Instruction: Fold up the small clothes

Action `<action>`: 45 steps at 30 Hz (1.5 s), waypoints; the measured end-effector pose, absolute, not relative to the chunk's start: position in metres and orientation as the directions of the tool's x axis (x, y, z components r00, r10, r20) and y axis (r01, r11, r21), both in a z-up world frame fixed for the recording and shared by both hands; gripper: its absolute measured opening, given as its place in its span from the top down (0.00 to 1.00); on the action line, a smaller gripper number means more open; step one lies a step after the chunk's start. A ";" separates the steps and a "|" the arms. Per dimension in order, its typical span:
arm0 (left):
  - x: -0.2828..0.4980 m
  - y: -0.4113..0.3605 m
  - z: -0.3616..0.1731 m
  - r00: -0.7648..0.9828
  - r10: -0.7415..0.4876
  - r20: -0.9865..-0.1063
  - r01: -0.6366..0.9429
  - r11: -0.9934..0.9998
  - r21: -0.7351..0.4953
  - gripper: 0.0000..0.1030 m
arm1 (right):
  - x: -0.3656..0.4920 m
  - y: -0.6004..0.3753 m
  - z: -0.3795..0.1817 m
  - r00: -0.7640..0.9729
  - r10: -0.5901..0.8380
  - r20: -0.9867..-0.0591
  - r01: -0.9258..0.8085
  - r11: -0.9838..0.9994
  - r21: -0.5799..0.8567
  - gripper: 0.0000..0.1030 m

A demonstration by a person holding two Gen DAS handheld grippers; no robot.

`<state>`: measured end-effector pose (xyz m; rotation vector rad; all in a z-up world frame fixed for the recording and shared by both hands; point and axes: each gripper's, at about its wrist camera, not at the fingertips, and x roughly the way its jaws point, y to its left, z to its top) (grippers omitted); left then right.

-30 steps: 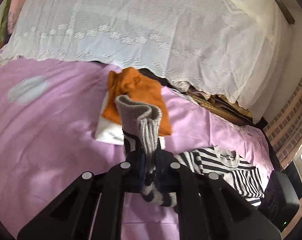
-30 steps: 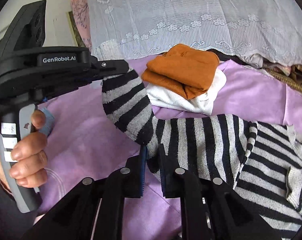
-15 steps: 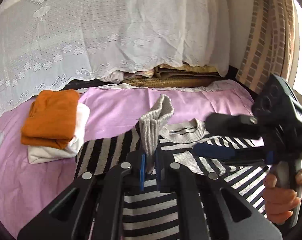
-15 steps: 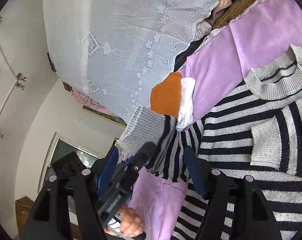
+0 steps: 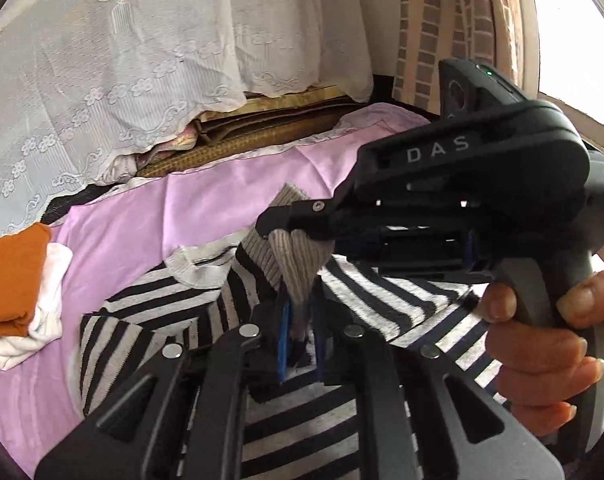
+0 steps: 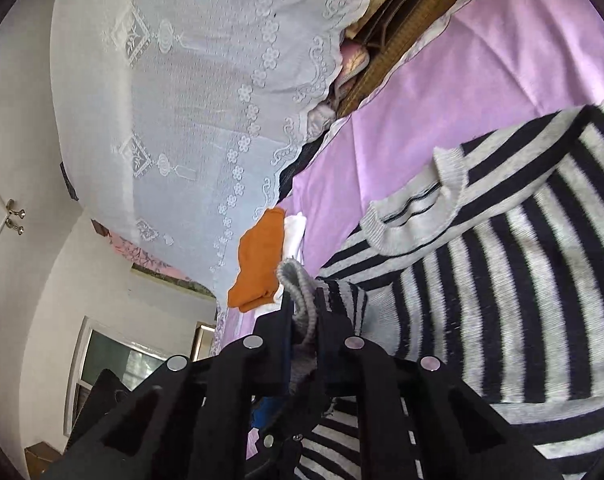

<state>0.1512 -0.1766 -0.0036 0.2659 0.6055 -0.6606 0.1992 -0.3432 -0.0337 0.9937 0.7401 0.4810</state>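
Note:
A black-and-grey striped sweater lies on the purple sheet. One sleeve is folded up over its body, and the grey cuff stands raised. My left gripper has the sleeve between its blue pads just below the cuff; its jaws are beginning to open, the cloth still filling the gap. My right gripper, held by a hand, comes in from the right, its jaws closing onto the cuff and pinching it.
A folded orange garment lies on a folded white one at the sheet's left. A white lace cloth drapes over a pile behind. A brick wall and a bright window stand at the right.
My left gripper carried the sleeve from near the orange pile across over the sweater's body. My right gripper let go of the sweater, opened wide around the cuff and closed on it.

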 end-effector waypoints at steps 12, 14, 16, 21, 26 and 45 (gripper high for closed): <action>0.195 -0.080 -0.031 0.664 -0.299 -0.685 0.420 0.907 0.011 0.31 | 0.203 -0.396 -0.085 0.666 0.596 -0.449 0.053 0.562 0.825 0.91; 0.212 -0.062 -0.045 0.655 -0.210 -0.726 0.347 0.937 0.042 0.31 | 0.203 -0.397 -0.095 0.658 0.561 -0.502 0.095 0.599 0.795 0.91; 0.219 -0.050 -0.061 0.646 -0.140 -0.750 0.309 0.947 0.089 0.31 | 0.202 -0.401 -0.103 0.650 0.528 -0.546 0.132 0.630 0.766 0.90; 0.228 -0.030 -0.089 0.606 -0.086 -0.791 0.264 0.960 0.098 0.26 | 0.187 -0.409 -0.097 0.695 0.389 -0.605 0.196 0.707 0.680 0.90; 0.216 -0.024 -0.058 0.656 -0.151 -0.740 0.280 0.958 0.053 0.27 | 0.158 -0.399 -0.060 0.775 0.322 -0.543 0.117 0.772 0.624 0.87; 0.254 0.016 -0.057 0.664 -0.145 -0.734 0.161 0.986 -0.050 0.16 | 0.148 -0.351 -0.075 0.659 0.364 -0.658 0.058 0.848 0.527 0.94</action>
